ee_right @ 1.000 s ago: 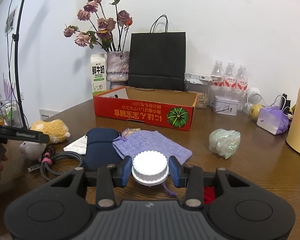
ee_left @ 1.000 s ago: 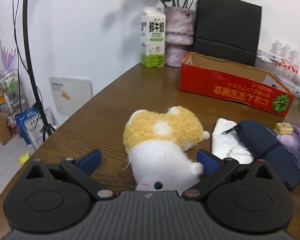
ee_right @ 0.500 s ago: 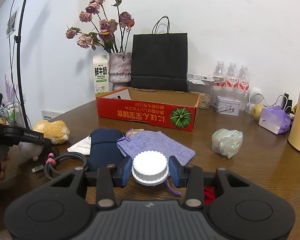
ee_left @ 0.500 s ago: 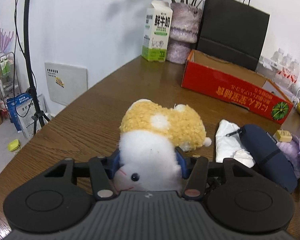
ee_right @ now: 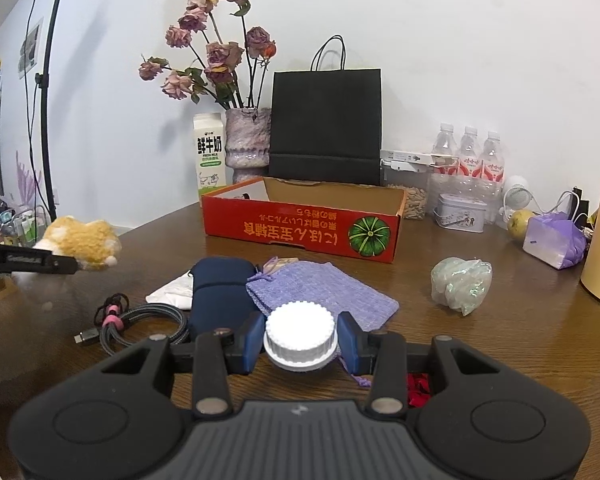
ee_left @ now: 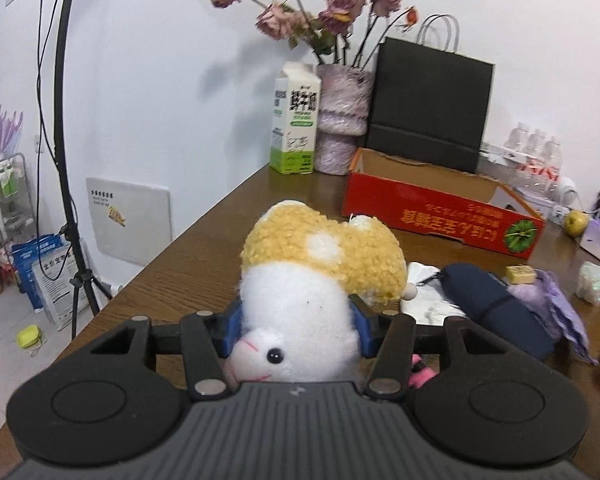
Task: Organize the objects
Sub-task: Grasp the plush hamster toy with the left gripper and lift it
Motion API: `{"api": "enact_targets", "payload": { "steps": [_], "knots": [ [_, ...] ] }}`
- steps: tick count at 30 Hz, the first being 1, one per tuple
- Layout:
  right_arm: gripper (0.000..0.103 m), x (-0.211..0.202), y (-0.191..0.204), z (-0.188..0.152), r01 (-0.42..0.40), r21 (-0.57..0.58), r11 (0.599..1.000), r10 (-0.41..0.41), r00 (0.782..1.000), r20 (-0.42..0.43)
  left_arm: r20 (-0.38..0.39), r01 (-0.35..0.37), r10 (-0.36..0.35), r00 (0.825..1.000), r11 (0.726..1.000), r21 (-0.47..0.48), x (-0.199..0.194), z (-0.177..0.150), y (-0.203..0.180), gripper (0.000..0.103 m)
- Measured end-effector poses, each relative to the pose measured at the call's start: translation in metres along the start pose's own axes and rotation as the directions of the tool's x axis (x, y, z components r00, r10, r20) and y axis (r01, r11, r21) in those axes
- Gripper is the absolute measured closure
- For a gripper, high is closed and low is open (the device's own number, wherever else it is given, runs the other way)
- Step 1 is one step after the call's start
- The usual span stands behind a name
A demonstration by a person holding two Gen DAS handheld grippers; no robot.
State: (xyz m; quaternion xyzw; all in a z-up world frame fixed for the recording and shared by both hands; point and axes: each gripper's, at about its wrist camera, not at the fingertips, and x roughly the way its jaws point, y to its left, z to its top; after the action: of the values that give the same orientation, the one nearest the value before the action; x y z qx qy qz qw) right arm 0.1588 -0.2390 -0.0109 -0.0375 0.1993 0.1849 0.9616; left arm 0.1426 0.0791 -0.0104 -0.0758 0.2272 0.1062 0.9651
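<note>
My left gripper (ee_left: 296, 328) is shut on a yellow and white plush toy (ee_left: 320, 264), its blue pads pressed into the white belly. The toy hangs clear above the brown table (ee_left: 204, 240). In the right wrist view the same plush toy (ee_right: 82, 242) shows at the far left, held up by the left gripper. My right gripper (ee_right: 300, 340) is shut on a white ribbed cap (ee_right: 300, 338) of something hidden below it. An open red cardboard box (ee_right: 300, 228) stands at the back of the table.
On the table lie a navy pouch (ee_right: 216, 292), a lilac knitted bag (ee_right: 320, 292), a coiled cable (ee_right: 140, 320), a white cloth (ee_right: 172, 294) and a crumpled plastic wrap (ee_right: 460, 284). A milk carton (ee_right: 209, 156), a vase (ee_right: 248, 144), a black paper bag (ee_right: 326, 124) and bottles (ee_right: 470, 156) line the wall.
My left gripper closed on the plush toy and lifted it off the table, moving towards the box. The right gripper kept still with the white cap.
</note>
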Motion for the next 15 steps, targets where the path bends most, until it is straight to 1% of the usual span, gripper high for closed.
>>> {"api": "enact_targets", "payload": {
  "steps": [7,15],
  "knots": [
    [0.064,-0.003,0.006,0.003,-0.01,-0.007,1.0,0.01,1.0,0.011,0.007,0.078,-0.079,0.997,0.997,0.02,-0.018,0.002,-0.014,0.05],
    [0.064,-0.003,0.02,0.012,-0.038,-0.021,0.999,0.039,0.998,0.041,0.022,0.132,-0.133,0.991,0.99,0.041,-0.02,0.012,-0.035,0.049]
  ]
}}
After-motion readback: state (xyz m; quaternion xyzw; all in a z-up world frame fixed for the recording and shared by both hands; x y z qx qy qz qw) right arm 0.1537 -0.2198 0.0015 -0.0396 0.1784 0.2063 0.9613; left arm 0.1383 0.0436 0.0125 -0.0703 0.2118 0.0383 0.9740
